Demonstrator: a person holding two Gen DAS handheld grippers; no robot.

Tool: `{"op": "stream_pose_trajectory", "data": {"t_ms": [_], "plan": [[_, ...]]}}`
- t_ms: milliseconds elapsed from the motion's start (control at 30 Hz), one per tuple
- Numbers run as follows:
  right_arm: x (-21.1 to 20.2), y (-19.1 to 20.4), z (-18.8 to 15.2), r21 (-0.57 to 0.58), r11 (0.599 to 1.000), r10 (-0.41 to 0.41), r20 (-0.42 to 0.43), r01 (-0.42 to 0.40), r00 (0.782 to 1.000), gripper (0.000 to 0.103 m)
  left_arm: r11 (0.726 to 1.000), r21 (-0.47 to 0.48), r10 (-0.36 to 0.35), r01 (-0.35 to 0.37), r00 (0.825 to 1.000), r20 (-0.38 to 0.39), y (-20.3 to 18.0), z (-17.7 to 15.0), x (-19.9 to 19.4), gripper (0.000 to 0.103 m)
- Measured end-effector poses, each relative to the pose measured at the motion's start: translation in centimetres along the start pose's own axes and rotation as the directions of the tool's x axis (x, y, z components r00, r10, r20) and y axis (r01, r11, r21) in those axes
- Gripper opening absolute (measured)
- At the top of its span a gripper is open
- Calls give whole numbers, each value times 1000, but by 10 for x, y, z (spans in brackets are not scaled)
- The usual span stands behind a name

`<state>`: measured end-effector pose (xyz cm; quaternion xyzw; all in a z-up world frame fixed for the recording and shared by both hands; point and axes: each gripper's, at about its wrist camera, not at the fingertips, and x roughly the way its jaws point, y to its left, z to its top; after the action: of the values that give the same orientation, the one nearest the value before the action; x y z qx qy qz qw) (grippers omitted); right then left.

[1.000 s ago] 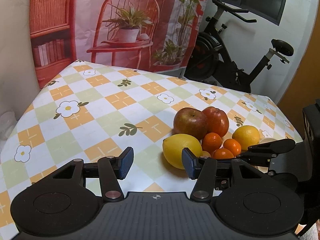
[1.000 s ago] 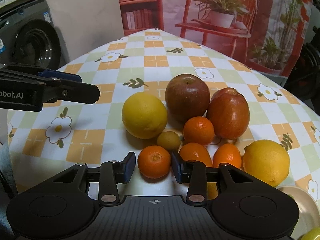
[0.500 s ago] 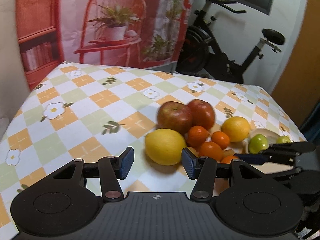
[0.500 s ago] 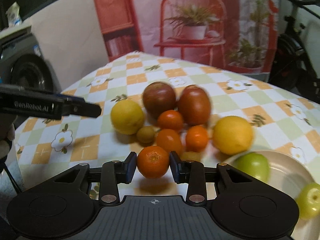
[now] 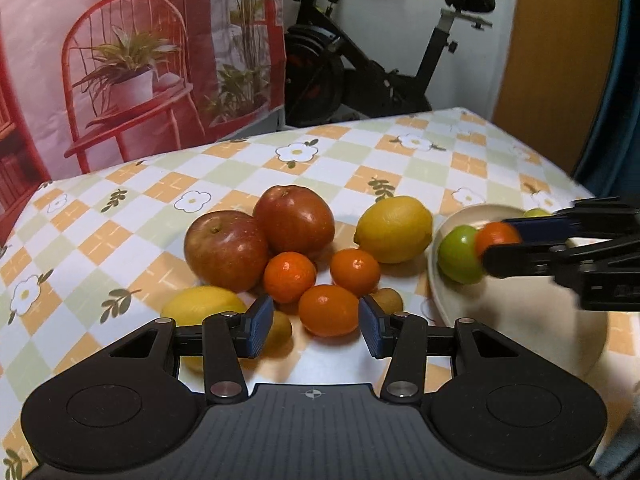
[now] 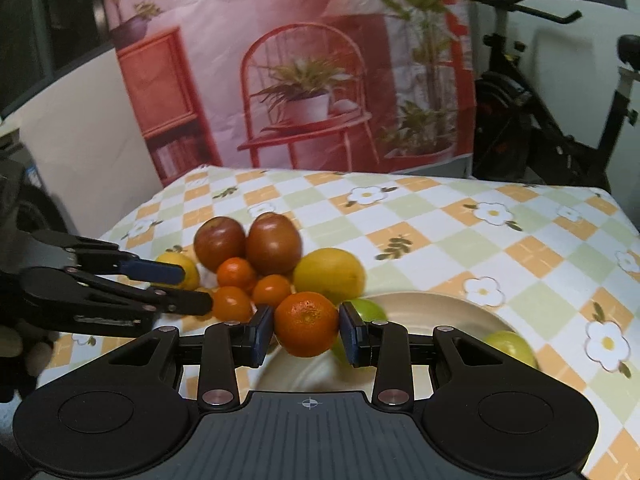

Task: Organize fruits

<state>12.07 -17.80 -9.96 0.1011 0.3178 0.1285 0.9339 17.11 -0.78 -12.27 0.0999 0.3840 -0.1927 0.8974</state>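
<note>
While the right hand-held gripper [image 6: 306,330] clamps a mandarin [image 6: 306,323] between its blue pads, that fruit hangs over the near rim of the cream plate [image 6: 444,312], which sits on the checked desk [image 6: 460,236]. Seen from the right wrist, the held mandarin hides most of a green fruit [image 6: 370,309] lying in the plate, and a second green fruit [image 6: 510,346] lies further right in it. Only this view shows part of a person's hand [image 6: 20,350] at the left edge, behind the left hand-held gripper [image 6: 192,288], whose fingers reach in toward the pile.

From the left wrist the pile is laid out more plainly: two red apples [image 5: 260,240] side by side at the back, a lemon [image 5: 394,229] to their right near the plate, another lemon [image 5: 204,308] at front left partly behind the gripper's finger, and three loose mandarins [image 5: 328,310] in the middle. Two small olive-brown fruits [image 5: 388,300] show only here, one beside each pad. The left hand-held gripper's jaws are closing at a moderate gap, with the nearest loose mandarin lying just beyond and between the pads, untouched by them. At the right, blurred, the other gripper carries its mandarin beside the green fruit above the plate.
</note>
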Motion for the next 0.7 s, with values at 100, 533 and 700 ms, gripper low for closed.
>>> {"op": "stream_pose_trajectory", "data": {"t_ms": [100,533,700], "plan": [[-5,-6,-5,12,1000,1,6,-1,1000,33,1000,-5,-3,3,1000,-25,0,3,9,50],[-14,-17,-12,41,999,4,25,-5,1000,33,1000,9,-17,18,997,-75,-5,7,22,49],[-16,-18,-12,48,999,0,26,-2,1000,33,999,27,-24,27,994,-104,-7,5,27,50]]}}
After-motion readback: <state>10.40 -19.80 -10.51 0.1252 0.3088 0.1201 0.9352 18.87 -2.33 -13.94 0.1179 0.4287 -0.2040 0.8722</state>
